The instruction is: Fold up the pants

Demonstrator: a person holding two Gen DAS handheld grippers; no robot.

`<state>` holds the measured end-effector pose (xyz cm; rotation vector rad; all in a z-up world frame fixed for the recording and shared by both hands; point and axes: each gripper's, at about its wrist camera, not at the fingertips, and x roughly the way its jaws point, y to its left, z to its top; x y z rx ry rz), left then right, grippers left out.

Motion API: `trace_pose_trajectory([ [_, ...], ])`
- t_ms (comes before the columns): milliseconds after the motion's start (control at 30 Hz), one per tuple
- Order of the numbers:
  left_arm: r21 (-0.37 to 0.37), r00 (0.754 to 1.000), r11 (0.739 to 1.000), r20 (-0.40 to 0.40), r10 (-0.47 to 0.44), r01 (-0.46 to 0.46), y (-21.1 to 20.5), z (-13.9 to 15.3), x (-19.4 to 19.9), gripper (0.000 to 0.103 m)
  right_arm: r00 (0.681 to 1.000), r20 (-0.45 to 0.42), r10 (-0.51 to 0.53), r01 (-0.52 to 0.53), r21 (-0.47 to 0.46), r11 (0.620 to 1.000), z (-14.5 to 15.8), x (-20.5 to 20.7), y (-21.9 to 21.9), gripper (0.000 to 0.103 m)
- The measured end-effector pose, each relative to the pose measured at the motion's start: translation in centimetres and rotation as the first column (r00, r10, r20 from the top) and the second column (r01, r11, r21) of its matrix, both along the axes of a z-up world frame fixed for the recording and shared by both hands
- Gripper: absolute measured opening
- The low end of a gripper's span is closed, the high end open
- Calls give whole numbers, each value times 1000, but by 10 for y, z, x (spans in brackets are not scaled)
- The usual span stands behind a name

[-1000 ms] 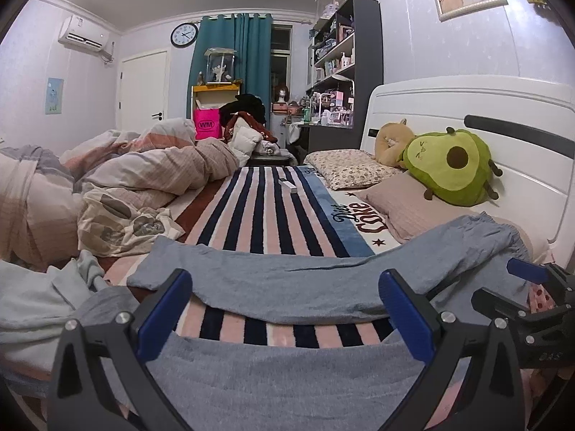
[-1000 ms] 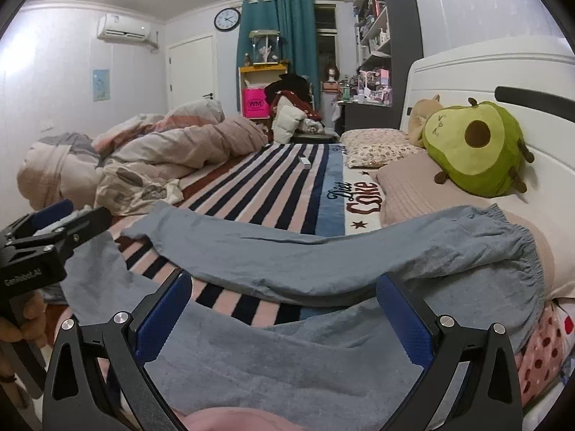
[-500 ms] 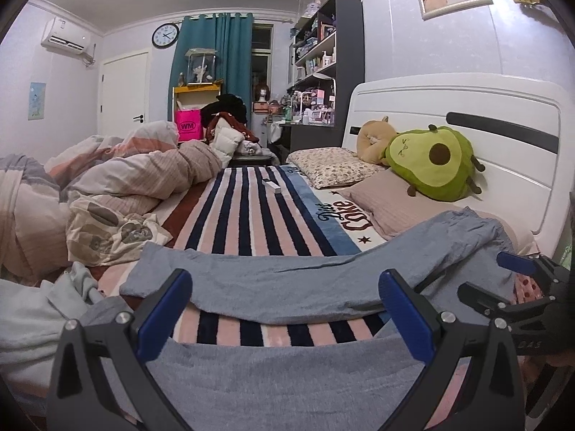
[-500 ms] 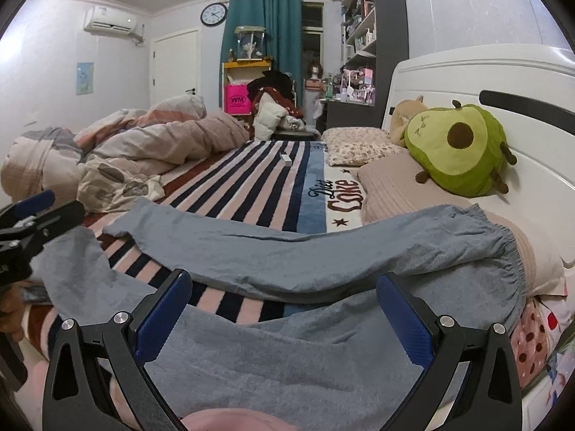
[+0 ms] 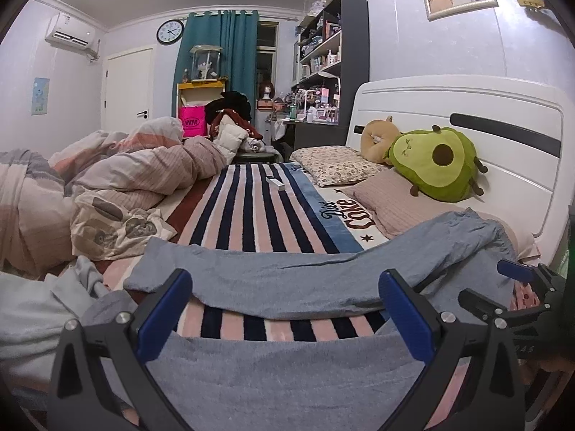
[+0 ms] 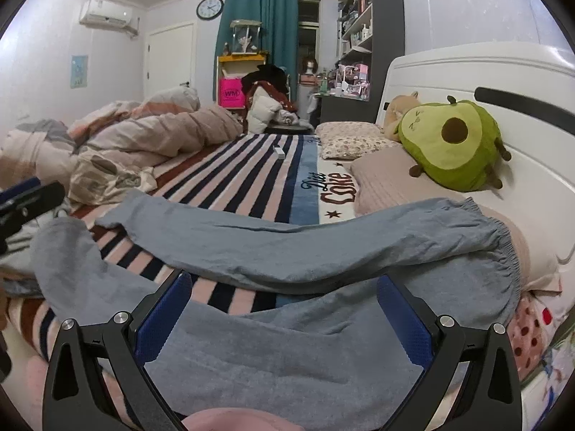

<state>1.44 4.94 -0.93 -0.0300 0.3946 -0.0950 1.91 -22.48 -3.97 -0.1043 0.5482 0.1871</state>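
Grey pants [image 5: 273, 280] lie spread across the striped bed, both legs running left, the elastic waist [image 6: 503, 248] at the right over a pillow. In the right wrist view the pants [image 6: 287, 251] fill the foreground. My left gripper [image 5: 285, 309] is open and empty, low over the near leg. My right gripper [image 6: 284, 312] is open and empty, over the near leg closer to the waist. The right gripper also shows at the right edge of the left wrist view [image 5: 517, 287]; the left gripper shows at the left edge of the right wrist view [image 6: 25, 197].
A striped blanket [image 5: 251, 208] covers the bed. A rumpled duvet [image 5: 118, 179] and a printed cloth [image 5: 115, 230] lie at the left. An avocado plush [image 5: 435, 165], pillows [image 5: 337, 168] and the white headboard [image 5: 467, 115] stand at the right. A small white object [image 5: 276, 182] lies mid-bed.
Both grippers have shifted slightly, the views drifting left and a little lower toward the pants. Both stay open. The pants have not moved.
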Motion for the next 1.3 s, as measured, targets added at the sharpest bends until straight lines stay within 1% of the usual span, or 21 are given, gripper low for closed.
trace_pose_trajectory([
  [167, -4, 1000, 1000, -1, 22, -22, -8, -5, -1, 102, 999, 12, 40, -41, 46, 998, 0, -2, -7, 103],
  [367, -4, 999, 999, -7, 39, -39, -14, -8, 0, 102, 997, 22, 68, -69, 39, 997, 1, -3, -4, 103],
  [500, 5, 999, 999, -19, 47, -47, -15, -12, 2, 102, 998, 23, 50, -51, 43, 998, -2, -3, -7, 103],
  [633, 6, 998, 998, -32, 63, -62, -15, -15, 2, 102, 999, 9, 52, -52, 95, 994, -4, 1, -18, 103],
  [833, 24, 995, 996, -46, 88, -87, -22, -18, 2, 102, 996, 3, 92, -92, 160, 983, -6, 2, -25, 103],
  [900, 25, 995, 996, -48, 92, -91, -24, -19, 3, 102, 995, 10, 103, -103, 161, 982, -5, 2, -26, 103],
  [1033, 36, 994, 995, -57, 97, -95, -30, -21, 5, 102, 994, 24, 111, -113, 133, 985, -4, 2, -29, 103],
  [1200, 40, 994, 996, -67, 83, -81, -35, -23, 10, 102, 996, 77, 50, -57, 105, 993, -3, -1, -44, 103],
  [1300, 20, 994, 998, -88, 65, -63, -31, -27, 16, 102, 993, 119, -15, 5, 83, 996, -3, -4, -60, 103],
])
